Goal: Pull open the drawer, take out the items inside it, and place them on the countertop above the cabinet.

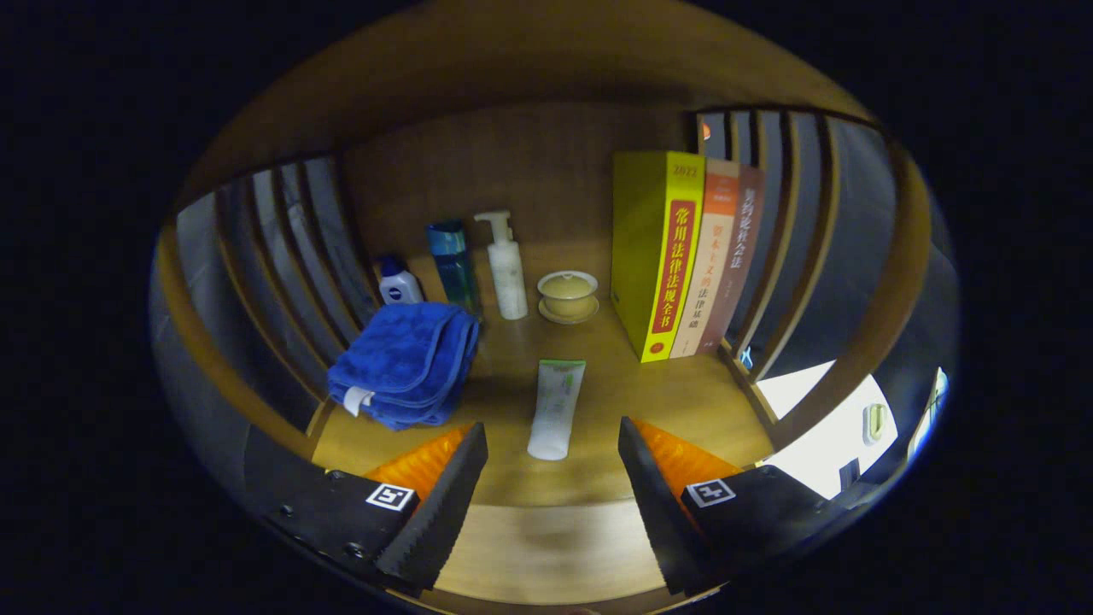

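My gripper [551, 436] is open, and its fingers stand wide apart over the front of a wooden countertop [615, 384] inside a shelf niche. A white tube with a green top [555, 408] lies flat on the wood between the fingertips and just ahead of them, touching neither. A folded blue towel [403, 363] rests on the countertop to the left, just beyond the left finger. Nothing is held.
At the back stand a small white bottle with a blue cap [398, 284], a blue bottle [451, 263], a white pump bottle [505, 265] and a lidded tan cup on a saucer [567, 295]. Three upright books [675, 260] stand right. Slatted wooden sides [282, 248] flank the niche.
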Motion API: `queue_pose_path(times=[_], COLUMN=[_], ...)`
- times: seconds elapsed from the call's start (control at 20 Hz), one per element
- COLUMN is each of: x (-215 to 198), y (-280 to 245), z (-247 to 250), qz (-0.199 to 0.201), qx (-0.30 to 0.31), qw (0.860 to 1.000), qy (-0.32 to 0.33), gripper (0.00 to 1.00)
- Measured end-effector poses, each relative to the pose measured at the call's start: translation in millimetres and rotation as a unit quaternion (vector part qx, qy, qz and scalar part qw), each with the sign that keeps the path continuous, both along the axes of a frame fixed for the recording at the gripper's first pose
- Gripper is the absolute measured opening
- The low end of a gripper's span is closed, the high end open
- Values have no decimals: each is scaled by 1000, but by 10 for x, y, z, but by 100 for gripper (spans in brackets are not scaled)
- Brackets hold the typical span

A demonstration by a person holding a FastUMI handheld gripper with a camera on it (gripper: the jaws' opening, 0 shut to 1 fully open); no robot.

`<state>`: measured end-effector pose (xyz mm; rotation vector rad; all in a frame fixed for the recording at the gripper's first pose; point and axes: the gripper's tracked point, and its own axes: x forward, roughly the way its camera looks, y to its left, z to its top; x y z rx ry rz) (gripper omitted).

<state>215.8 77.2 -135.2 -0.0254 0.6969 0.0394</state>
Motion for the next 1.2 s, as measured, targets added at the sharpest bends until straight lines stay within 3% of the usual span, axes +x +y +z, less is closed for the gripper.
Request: queue_pose_path(times=[0.45,0.7,0.95,1.2], x=[-1181,-1700,-2112,-2542], y=[-371,-574,-675,-656], z=[287,150,-234,-907], qz=[3,-16,-17,-19], qx=[-23,-34,-44,-26], qw=[990,979,976,984], qy=[-141,-199,-213,-174], gripper=[99,99,99,99])
